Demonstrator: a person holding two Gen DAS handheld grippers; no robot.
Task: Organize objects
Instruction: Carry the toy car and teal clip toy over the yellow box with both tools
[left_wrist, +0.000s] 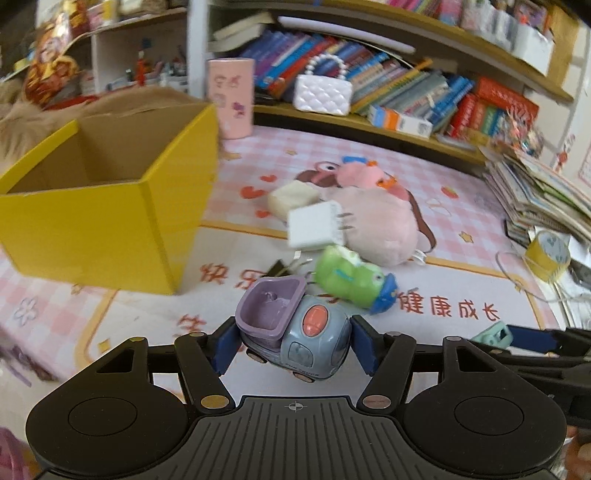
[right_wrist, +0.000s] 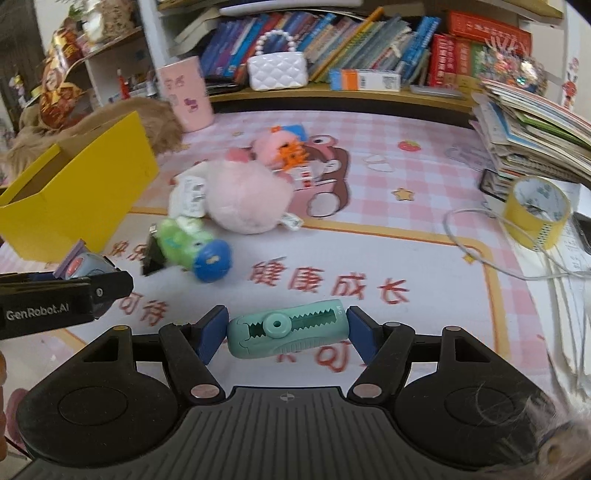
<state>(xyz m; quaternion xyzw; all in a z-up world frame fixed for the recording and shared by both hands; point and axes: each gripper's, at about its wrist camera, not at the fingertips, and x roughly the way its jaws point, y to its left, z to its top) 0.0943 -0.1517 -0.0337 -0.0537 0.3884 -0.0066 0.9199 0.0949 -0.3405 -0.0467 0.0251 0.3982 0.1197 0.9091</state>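
My left gripper (left_wrist: 293, 345) is shut on a grey-blue toy truck (left_wrist: 295, 332) with a purple bucket, held above the mat. My right gripper (right_wrist: 286, 334) is shut on a mint-green correction tape (right_wrist: 288, 334), held sideways between the blue pads. An open yellow cardboard box (left_wrist: 103, 206) stands to the left; it also shows in the right wrist view (right_wrist: 85, 188). On the mat lie a green frog toy (left_wrist: 352, 280), a pink plush (left_wrist: 380, 225), a white charger (left_wrist: 314, 227) and a cream block (left_wrist: 291, 197). The left gripper with the truck shows at the right wrist view's left edge (right_wrist: 66, 291).
A pink cup (left_wrist: 231, 98) and a white quilted purse (left_wrist: 322, 94) stand at the back by the bookshelf (left_wrist: 406, 88). A stack of booklets (right_wrist: 532, 133), a yellow tape roll (right_wrist: 535, 212) and a white cable (right_wrist: 491, 243) lie at the right. A black clip (right_wrist: 151, 258) lies beside the frog.
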